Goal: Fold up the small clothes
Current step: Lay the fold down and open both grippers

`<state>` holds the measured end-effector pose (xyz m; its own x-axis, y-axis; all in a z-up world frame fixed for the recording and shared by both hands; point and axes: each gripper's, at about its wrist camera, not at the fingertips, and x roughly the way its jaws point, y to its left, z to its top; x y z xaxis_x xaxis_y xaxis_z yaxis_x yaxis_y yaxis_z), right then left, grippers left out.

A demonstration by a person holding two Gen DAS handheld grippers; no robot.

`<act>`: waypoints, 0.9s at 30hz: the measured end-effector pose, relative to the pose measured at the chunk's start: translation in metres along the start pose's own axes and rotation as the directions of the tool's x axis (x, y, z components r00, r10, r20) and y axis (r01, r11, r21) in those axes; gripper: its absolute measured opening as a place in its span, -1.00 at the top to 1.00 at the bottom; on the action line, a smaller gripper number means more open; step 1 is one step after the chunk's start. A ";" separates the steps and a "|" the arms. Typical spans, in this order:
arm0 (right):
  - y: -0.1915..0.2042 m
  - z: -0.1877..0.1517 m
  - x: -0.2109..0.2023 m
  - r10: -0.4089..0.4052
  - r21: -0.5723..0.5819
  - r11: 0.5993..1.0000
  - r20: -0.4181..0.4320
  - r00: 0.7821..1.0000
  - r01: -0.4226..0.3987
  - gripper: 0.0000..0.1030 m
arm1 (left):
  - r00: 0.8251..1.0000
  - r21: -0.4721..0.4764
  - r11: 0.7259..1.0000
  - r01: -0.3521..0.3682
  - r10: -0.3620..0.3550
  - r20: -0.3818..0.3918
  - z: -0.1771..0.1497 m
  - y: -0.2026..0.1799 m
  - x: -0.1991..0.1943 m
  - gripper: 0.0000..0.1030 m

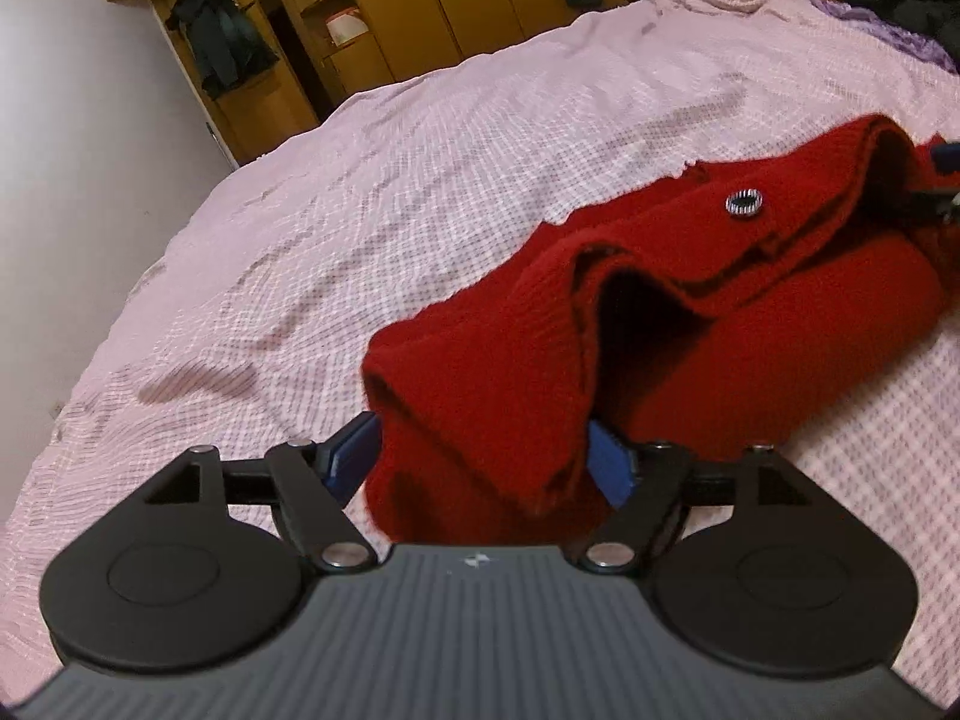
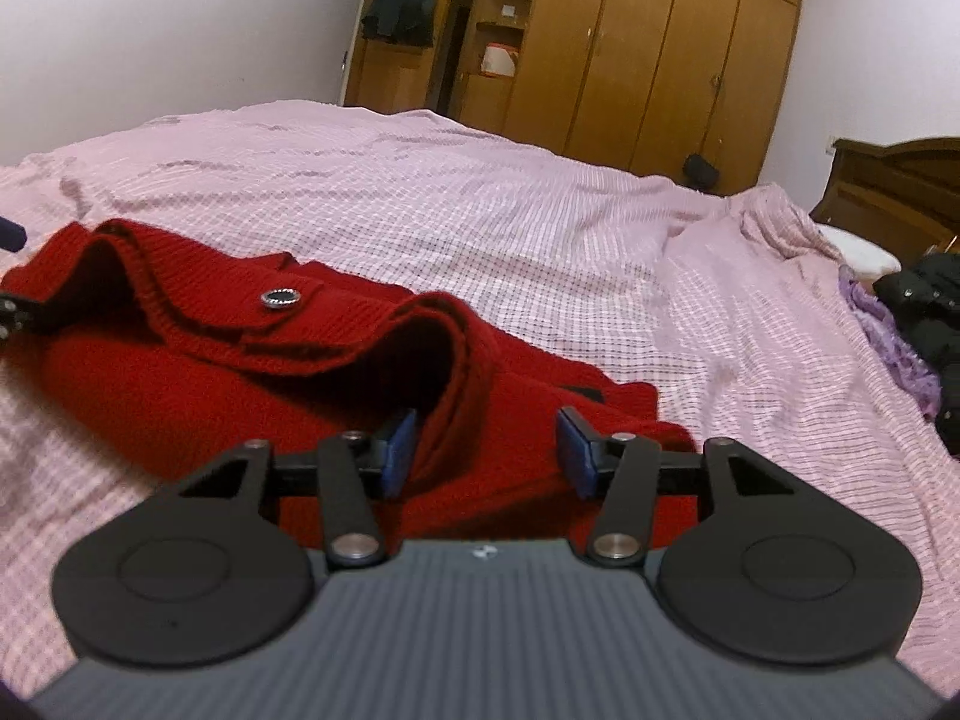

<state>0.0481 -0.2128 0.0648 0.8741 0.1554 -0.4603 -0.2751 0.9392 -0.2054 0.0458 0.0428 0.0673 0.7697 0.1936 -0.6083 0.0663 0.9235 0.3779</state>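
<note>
A red knitted garment (image 1: 690, 324) with a silver snap button (image 1: 744, 203) lies partly folded on the pink checked bedspread (image 1: 360, 192). My left gripper (image 1: 480, 456) has its blue pads wide apart around one bunched end of the garment. In the right wrist view the same garment (image 2: 198, 372) and its button (image 2: 279, 299) show. My right gripper (image 2: 486, 450) straddles the other end with its blue pads apart, cloth between them. The right gripper's tip shows at the far right edge of the left wrist view (image 1: 945, 180).
A wooden wardrobe (image 2: 648, 42) with shelves and hanging dark clothes stands beyond the bed. Dark clothes (image 2: 924, 300) and purple fabric (image 2: 894, 342) lie at the bed's right side near a wooden headboard (image 2: 894, 180). A white wall (image 1: 72, 150) runs along the left.
</note>
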 end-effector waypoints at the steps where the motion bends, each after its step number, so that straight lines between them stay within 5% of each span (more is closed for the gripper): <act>1: -0.002 -0.001 -0.004 -0.002 -0.006 1.000 0.005 1.000 0.002 -0.11 | 1.000 0.007 1.000 -0.008 0.008 -0.002 -0.003 0.001 -0.002 -0.54; 11: -0.030 -0.019 -0.008 -0.097 -0.009 0.995 -0.015 0.995 0.096 -0.12 | 0.998 -0.104 0.993 0.056 -0.058 -0.017 -0.019 0.017 0.000 -0.54; 17: -0.037 -0.021 0.003 -0.146 -0.087 0.986 -0.006 0.989 0.145 -0.12 | 0.999 -0.095 0.995 0.030 -0.028 0.015 -0.018 0.014 0.007 -0.54; 25: -0.034 -0.024 -0.002 -0.030 -0.145 0.989 -0.048 0.998 0.023 -0.09 | 0.999 0.005 1.000 0.005 -0.005 0.053 -0.012 0.006 0.009 -0.49; 27: -0.030 -0.022 0.002 -0.010 -0.149 0.989 -0.058 0.998 0.001 0.08 | 0.998 -0.012 1.000 0.012 -0.012 0.056 -0.008 0.007 0.013 -0.30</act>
<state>0.0493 -0.2480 0.0506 0.8520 0.1281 -0.5075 -0.3308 0.8832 -0.3324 0.0516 0.0547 0.0568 0.8030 0.1642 -0.5730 0.0679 0.9298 0.3616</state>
